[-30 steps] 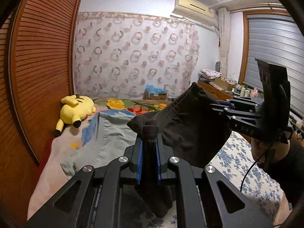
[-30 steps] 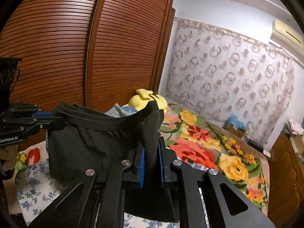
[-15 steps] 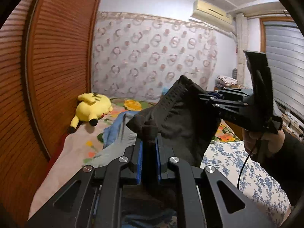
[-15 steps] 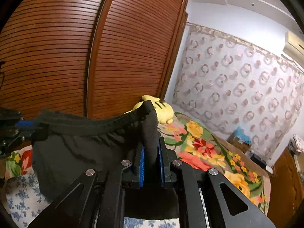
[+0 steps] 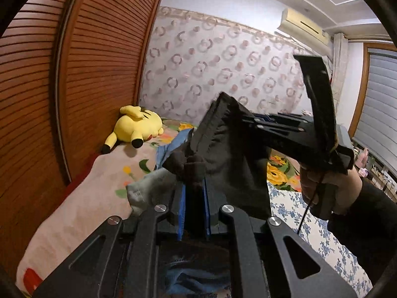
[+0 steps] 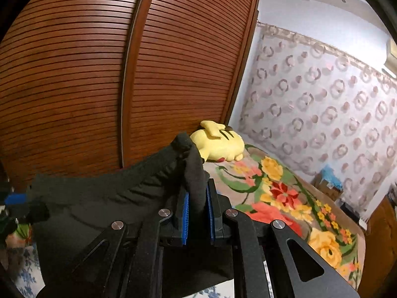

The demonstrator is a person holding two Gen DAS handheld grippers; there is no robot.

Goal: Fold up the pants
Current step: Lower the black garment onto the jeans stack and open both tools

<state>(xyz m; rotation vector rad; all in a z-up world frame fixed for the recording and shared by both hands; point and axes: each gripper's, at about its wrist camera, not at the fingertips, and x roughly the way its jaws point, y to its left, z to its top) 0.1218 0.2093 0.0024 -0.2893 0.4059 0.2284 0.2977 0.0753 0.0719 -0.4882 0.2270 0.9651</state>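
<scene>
Dark pants (image 5: 230, 159) hang in the air above the bed, stretched by the waistband between both grippers. My left gripper (image 5: 194, 188) is shut on one bunched waistband corner. My right gripper (image 6: 197, 198) is shut on the other corner; the pants (image 6: 104, 193) sag to the left of it. In the left wrist view the right gripper (image 5: 250, 121) shows at the upper right, held by a hand. The left gripper (image 6: 15, 203) shows at the far left edge of the right wrist view.
A floral bedspread (image 6: 280, 193) covers the bed. A yellow plush toy (image 5: 139, 126) lies by the brown slatted wardrobe doors (image 6: 99, 74). Grey and blue clothes (image 5: 153, 186) lie under the pants. A patterned curtain (image 5: 223, 74) hangs at the back.
Both grippers have risen and swung left toward the wardrobe with the pants. The waistband hangs more slack between them.
</scene>
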